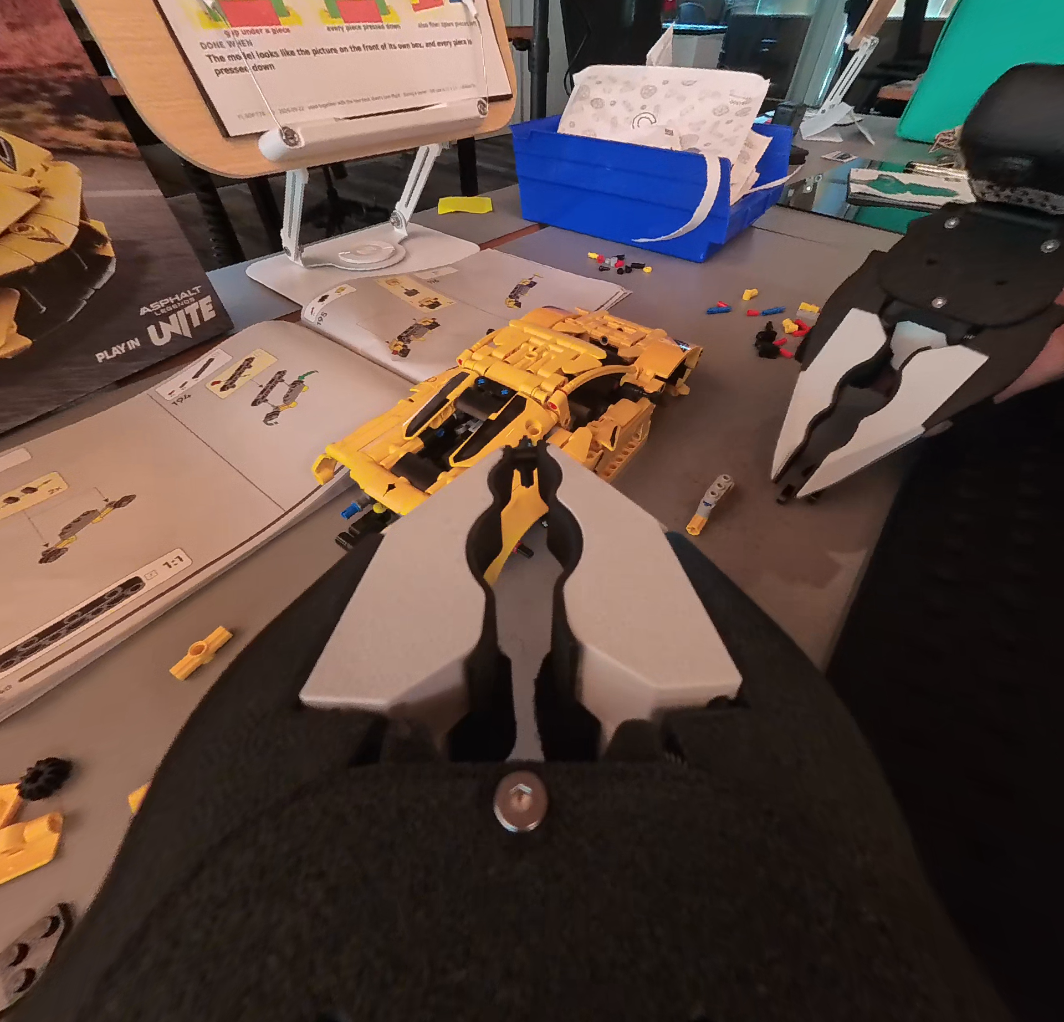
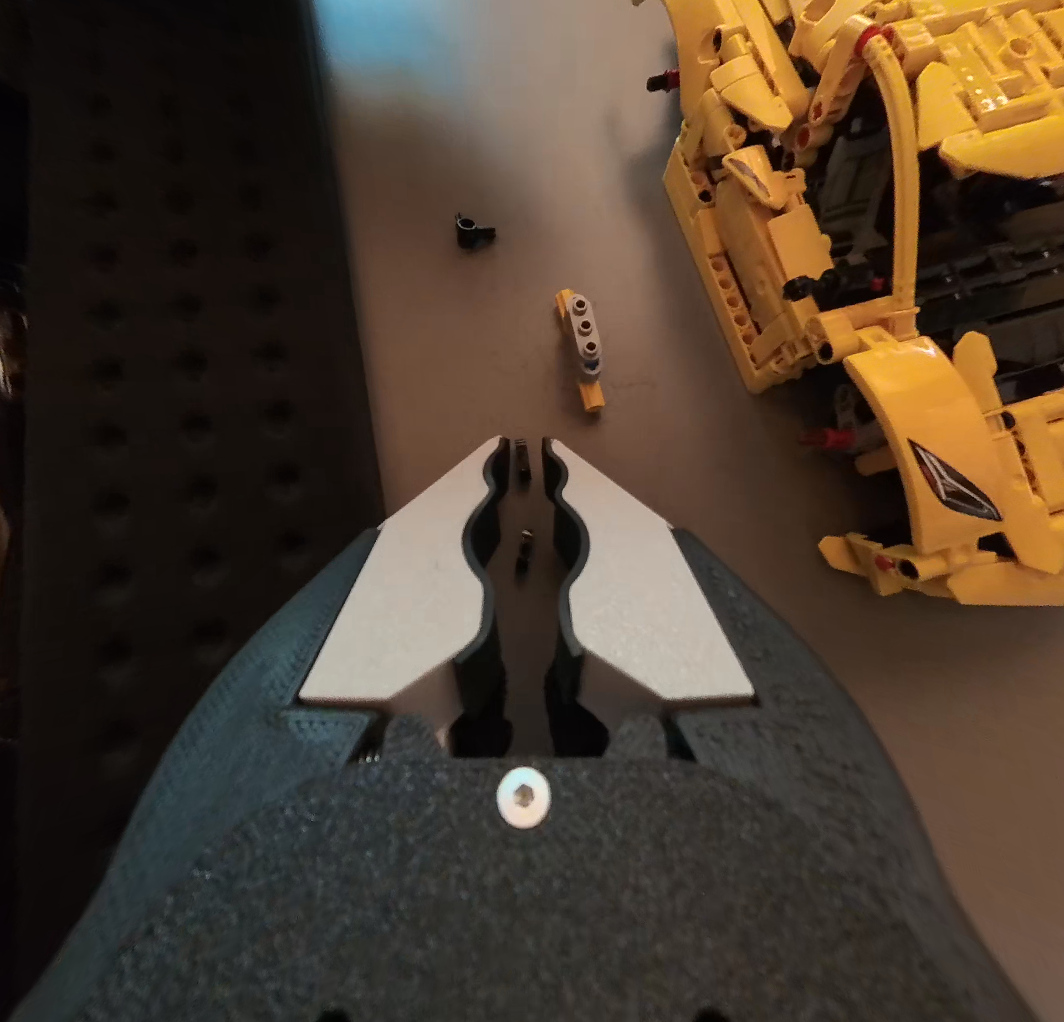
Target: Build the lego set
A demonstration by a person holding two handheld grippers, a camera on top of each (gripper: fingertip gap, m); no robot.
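Note:
The yellow lego car [image 1: 535, 384] stands mid-table on the grey table [image 1: 748, 562]; its side and front fender show in the right wrist view [image 2: 863, 280]. My left gripper [image 1: 525, 457] is shut on a slim yellow-and-black piece [image 1: 518, 510], held just in front of the car's near side. My right gripper [image 2: 525, 444] points down at the table to the right of the car, and also shows in the left wrist view [image 1: 797, 490]. It is open by a narrow gap, with a small black pin [image 2: 521, 460] between the tips, untouched. A second black pin [image 2: 524, 557] lies farther back between the fingers.
A grey-and-yellow small assembly [image 2: 584, 349] and a black connector [image 2: 473, 231] lie ahead of the right gripper. Open instruction booklets [image 1: 173, 476], the set's box [image 1: 86, 257], a sheet stand [image 1: 322, 73], a blue bin [image 1: 622, 188] and loose parts [image 1: 777, 326] ring the car. A dark perforated surface [image 2: 173, 361] borders the table. Across from one pair of fingers to the other is roughly 20 centimetres. The black connector [image 2: 473, 231] is about 9 centimetres from my right fingertips.

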